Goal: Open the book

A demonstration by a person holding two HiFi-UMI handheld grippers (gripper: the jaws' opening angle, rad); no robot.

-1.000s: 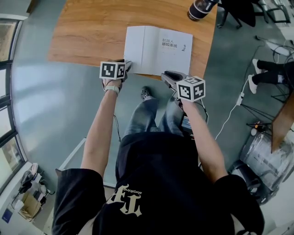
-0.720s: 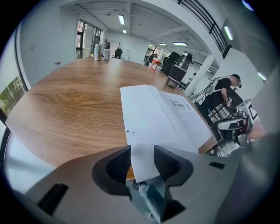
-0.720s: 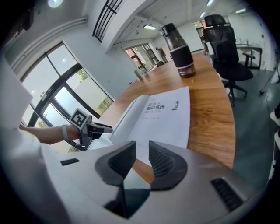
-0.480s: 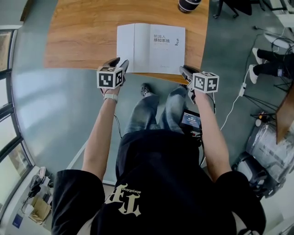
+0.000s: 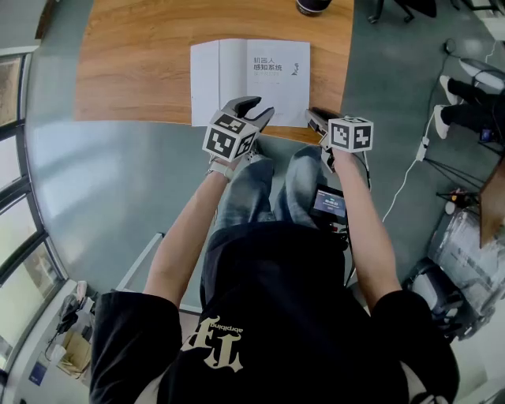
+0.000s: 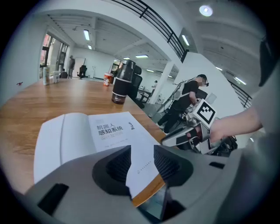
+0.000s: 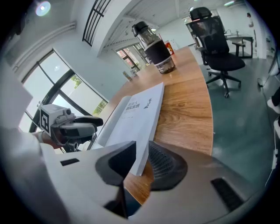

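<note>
A white book [image 5: 260,83] lies flat on the wooden table [image 5: 134,63], title side up, with a narrower white leaf folded out to its left. My left gripper [image 5: 254,105] hovers over the book's near edge. Its jaws stand open, and in the left gripper view [image 6: 141,159] the book's [image 6: 100,135] near right corner shows in the gap between them. My right gripper [image 5: 314,115] is at that same corner. In the right gripper view [image 7: 141,153] its jaws stand apart, the book's [image 7: 135,113] corner edge lying between them.
A dark bottle [image 5: 313,6] stands at the table's far side, beyond the book. The table's near edge runs just under both grippers, with grey floor and the person's legs below. An office chair [image 7: 214,43] stands to the right of the table.
My left gripper has swung right from the book's near left corner to its near edge, close to the right gripper. The right gripper reached the near right corner earlier and has stayed.
</note>
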